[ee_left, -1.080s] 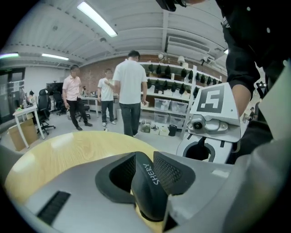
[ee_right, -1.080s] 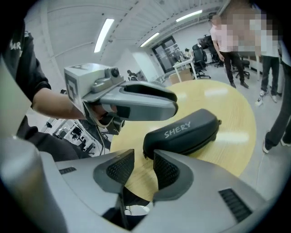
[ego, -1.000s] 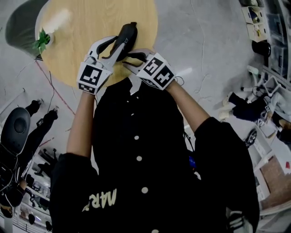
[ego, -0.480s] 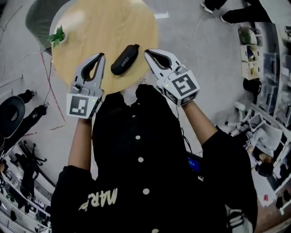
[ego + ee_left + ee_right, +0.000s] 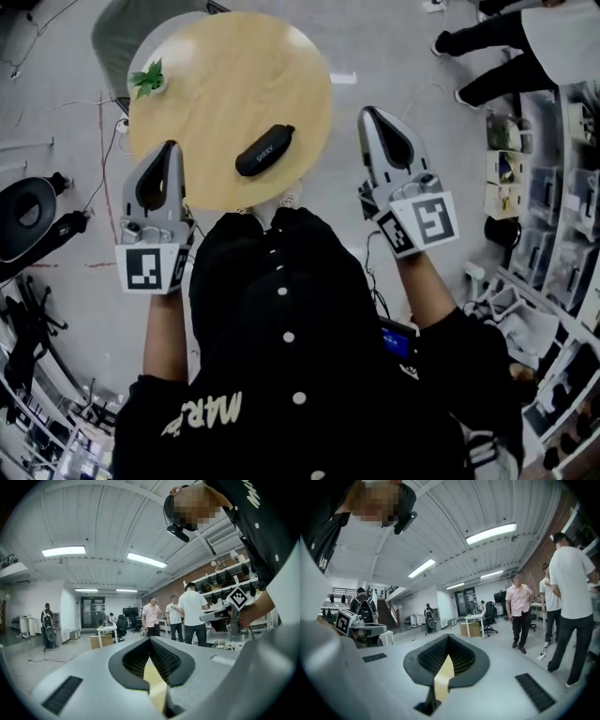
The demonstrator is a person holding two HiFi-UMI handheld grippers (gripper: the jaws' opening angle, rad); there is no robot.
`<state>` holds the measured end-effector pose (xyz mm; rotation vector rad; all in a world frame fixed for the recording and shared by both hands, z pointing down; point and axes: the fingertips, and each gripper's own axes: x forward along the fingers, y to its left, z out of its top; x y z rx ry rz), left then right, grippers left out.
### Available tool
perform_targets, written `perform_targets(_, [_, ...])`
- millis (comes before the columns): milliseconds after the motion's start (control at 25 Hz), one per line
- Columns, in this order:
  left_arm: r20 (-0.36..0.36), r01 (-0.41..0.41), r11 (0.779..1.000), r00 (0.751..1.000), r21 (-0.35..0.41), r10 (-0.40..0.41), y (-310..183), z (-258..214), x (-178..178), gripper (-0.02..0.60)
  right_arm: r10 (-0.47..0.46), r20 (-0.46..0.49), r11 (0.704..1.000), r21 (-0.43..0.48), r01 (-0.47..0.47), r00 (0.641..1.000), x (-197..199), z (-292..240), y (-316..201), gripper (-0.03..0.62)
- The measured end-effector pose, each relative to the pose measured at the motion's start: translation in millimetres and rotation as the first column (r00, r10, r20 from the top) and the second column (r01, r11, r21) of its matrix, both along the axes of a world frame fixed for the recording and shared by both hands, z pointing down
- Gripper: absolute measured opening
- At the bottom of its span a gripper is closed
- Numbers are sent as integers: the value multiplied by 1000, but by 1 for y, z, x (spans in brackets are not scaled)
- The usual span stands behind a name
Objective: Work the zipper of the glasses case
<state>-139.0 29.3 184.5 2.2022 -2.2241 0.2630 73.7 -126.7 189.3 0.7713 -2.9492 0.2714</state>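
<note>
**Item 1. Glasses case** (image 5: 264,150): dark, oblong, with pale lettering on its side. It lies at a slant on the near part of the round wooden worktop (image 5: 206,84). It sits free of both claws and roughly between them, nearer the left one.

**Item 2. Left claw** (image 5: 170,144): clenched, tips meeting, with no object gripped (the left gripper view shows the ribbed pads (image 5: 140,656) closing to a point). In the head view it stands over the worktop's left rim, to the left of the case and apart from it.

**Item 3. Right claw** (image 5: 368,111): likewise clenched on itself, with the ribbed pads (image 5: 461,656) drawn together. It is held off the worktop's right edge, over the grey floor and well apart from the case.

**Item 4. Containers.** The case is the only one in play. It looks shut, and its contents cannot be seen. A small green plant (image 5: 147,78) stands at the worktop's far left rim, but its pot is too small to describe.

**Item 5. Change since the earlier frames.** A second ago both claws were down at the case, one on each side of it. Half a second ago they had lifted off and flanked it closely. Now they are spread wider, and the case remains on the worktop.

**Item 6. Surroundings.** Three people (image 5: 192,613) stand talking in the workshop beyond.
</note>
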Motion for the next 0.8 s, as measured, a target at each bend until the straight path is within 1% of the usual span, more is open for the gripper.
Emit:
perform_targets(120, [8, 48, 999, 999, 3, -48, 14, -18, -9, 3, 23, 26, 999, 43, -24, 999, 7, -28, 2, 2])
perform_targets(280, [21, 86, 996, 996, 24, -86, 29, -42, -22, 3, 43, 46, 993, 105, -47, 998, 14, -60, 12, 2])
perform_targets(440, [-29, 140, 988, 990, 60, -139, 42, -71, -30, 3, 62, 56, 989, 135, -69, 997, 24, -80, 29, 2])
perform_targets(560, [-52, 191, 980, 981, 58, -188, 57, -81, -41, 3, 82, 61, 985, 149, -90, 995, 31, -89, 40, 2])
perform_targets(680, [-83, 219, 973, 973, 68, -213, 70, -91, -47, 3, 103, 62, 980, 162, -112, 993, 38, -96, 47, 2])
perform_targets(800, [-77, 235, 967, 971, 101, -228, 81, -105, -47, 3, 117, 64, 976, 179, -127, 991, 45, -102, 50, 2])
